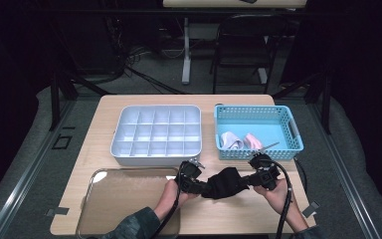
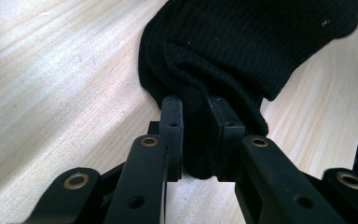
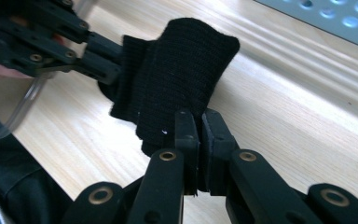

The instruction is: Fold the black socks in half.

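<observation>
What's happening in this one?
A person at a light wooden table holds a black knitted sock between two hand-held claws: the left claw grips one end, the right claw the other, near the table's front edge. Behind sit a pale grey compartment tray, apparently empty, and a blue perforated plastic basket with a white cloth item and a pink cloth item inside. A clear shallow tray lies at the front left.
</observation>
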